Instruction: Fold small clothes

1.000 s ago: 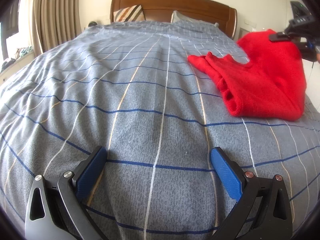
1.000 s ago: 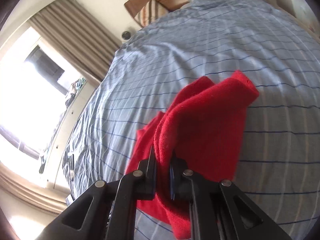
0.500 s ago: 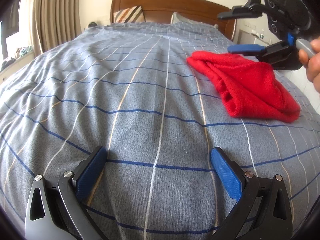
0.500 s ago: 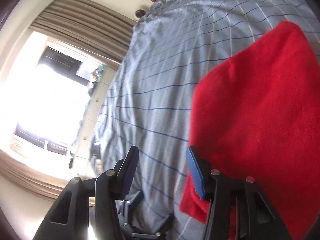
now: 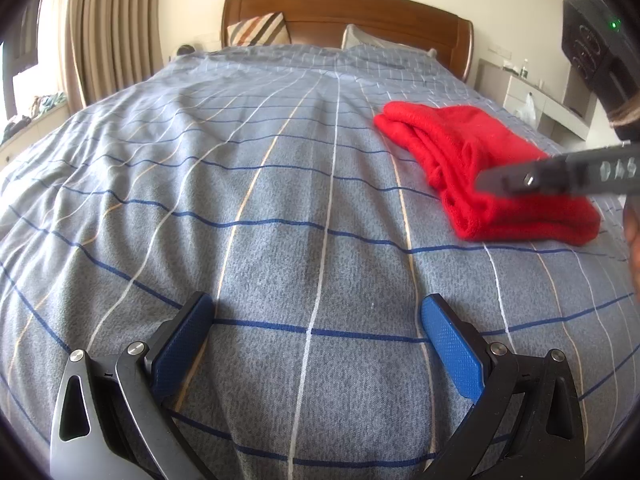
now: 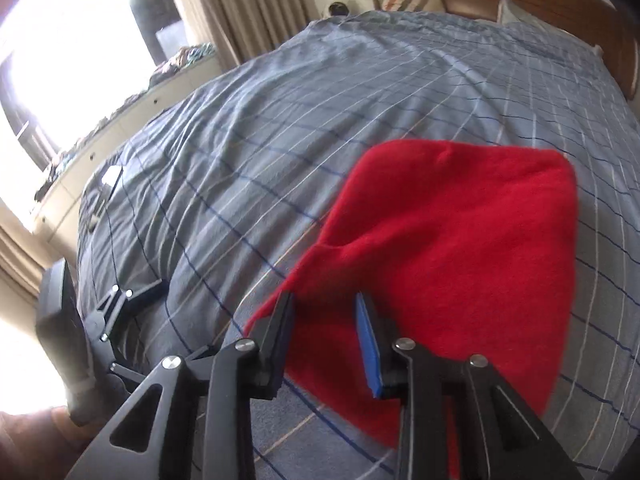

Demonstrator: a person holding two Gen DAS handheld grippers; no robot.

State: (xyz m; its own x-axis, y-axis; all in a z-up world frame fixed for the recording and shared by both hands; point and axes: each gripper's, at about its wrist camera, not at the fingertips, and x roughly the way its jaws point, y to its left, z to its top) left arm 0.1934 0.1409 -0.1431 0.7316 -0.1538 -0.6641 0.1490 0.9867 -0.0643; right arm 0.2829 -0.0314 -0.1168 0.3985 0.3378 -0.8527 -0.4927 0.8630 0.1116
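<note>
On the grey checked bed cover (image 5: 280,184), the folded red knitted garment (image 5: 480,168) lay at the right side, its long axis running toward the wooden headboard (image 5: 344,12). The right gripper (image 6: 324,312) hovered half open above it, covering its near edge. The left gripper (image 5: 316,320) stood wide open, holding nothing.

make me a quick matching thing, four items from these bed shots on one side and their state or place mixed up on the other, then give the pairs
Items:
1. red garment
2. left claw
3. striped pillow
4. right claw

States or places:
A. against the wooden headboard
B. open over bare bedspread
C. folded, lying flat on the bed
D. open, empty, just above the garment's near edge

Pairs: 1-C, 2-B, 3-A, 4-D
</note>
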